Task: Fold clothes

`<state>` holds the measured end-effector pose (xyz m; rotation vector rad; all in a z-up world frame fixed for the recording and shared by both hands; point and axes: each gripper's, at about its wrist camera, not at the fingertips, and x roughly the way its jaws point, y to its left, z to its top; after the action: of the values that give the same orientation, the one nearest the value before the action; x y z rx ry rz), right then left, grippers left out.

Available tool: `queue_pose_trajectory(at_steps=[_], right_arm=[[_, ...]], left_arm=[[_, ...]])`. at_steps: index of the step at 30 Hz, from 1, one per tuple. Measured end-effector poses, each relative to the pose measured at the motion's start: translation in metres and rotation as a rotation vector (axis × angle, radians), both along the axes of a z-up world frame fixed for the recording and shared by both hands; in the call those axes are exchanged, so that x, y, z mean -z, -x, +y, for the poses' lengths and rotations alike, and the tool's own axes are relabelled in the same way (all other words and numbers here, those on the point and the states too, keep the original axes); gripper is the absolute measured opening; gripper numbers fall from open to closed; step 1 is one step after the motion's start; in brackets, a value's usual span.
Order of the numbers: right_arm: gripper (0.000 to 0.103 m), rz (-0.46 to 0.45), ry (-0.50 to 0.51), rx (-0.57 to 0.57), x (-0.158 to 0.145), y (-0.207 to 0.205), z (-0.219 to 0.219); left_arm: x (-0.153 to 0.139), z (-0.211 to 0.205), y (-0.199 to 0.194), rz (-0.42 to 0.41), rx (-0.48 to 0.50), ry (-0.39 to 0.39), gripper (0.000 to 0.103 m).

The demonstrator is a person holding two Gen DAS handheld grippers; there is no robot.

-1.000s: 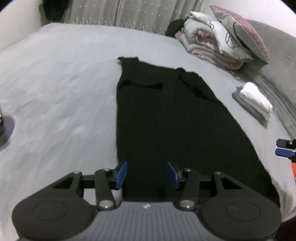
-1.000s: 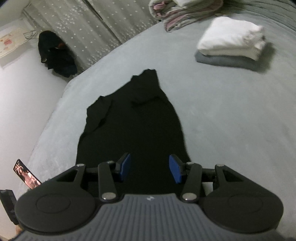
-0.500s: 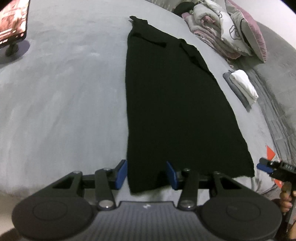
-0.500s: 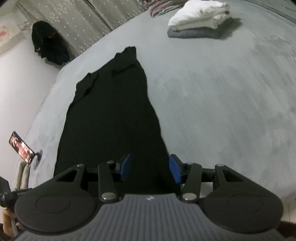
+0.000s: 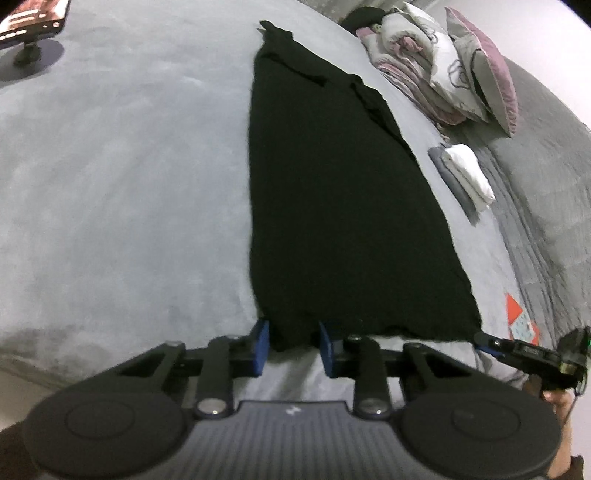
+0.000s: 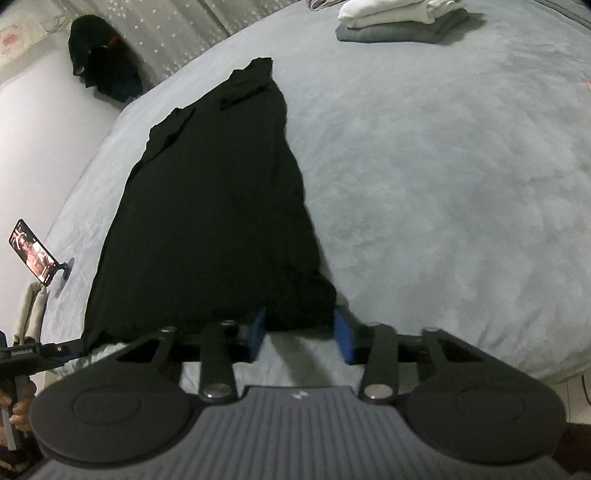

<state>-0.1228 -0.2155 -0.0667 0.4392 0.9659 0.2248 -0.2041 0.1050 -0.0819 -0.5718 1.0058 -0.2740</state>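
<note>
Blue pads tip both tools, and each pair is closing around one near corner of the hem of a black garment (image 5: pixel 343 206). On the left gripper (image 5: pixel 293 345) the hem's left corner lies between the pads with a small gap showing on either side, so they do not yet press the cloth. On the right gripper (image 6: pixel 301 334) the hem's right corner likewise sits between the narrowing pads, not visibly pinched. Each tool also shows at the edge of the other's view, held in a hand at the opposite hem corner. The garment lies flat on a grey bed (image 6: pixel 443 184), its long axis running straight away from the grippers: wide hem at the near edge of the bed, narrower top end with its folded-in parts pointing toward the far side. Well beyond the right edge of the cloth sits a folded stack (image 6: pixel 399 18), white on grey, apart from the garment. To the left, a phone on a stand (image 6: pixel 35 253) rests on the bed. Pillows and bundled bedding (image 5: pixel 443 62) lie at the far right corner.
</note>
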Motion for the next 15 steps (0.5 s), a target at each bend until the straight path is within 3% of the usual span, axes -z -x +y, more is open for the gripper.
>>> queue_pose_trajectory(at_steps=[3,4,9,15], right_arm=[[0.016,0.003,0.001,-0.012,0.0,-0.003,0.001],[0.009,-0.002,-0.006,-0.017,-0.002,-0.003,0.0],[0.007,-0.056,0.0,-0.045,-0.021,-0.004,0.002],[0.006,-0.108,-0.027,-0.063,-0.044,-0.019,0.003]], left_arm=[[0.002,-0.001,-0.002,0.017,0.033,0.024,0.005],[0.003,-0.002,-0.003,0.026,0.042,0.034,0.005],[-0.01,0.0,-0.004,-0.021,0.075,0.079,0.005],[-0.037,0.009,-0.02,-0.1,0.048,0.141,0.004]])
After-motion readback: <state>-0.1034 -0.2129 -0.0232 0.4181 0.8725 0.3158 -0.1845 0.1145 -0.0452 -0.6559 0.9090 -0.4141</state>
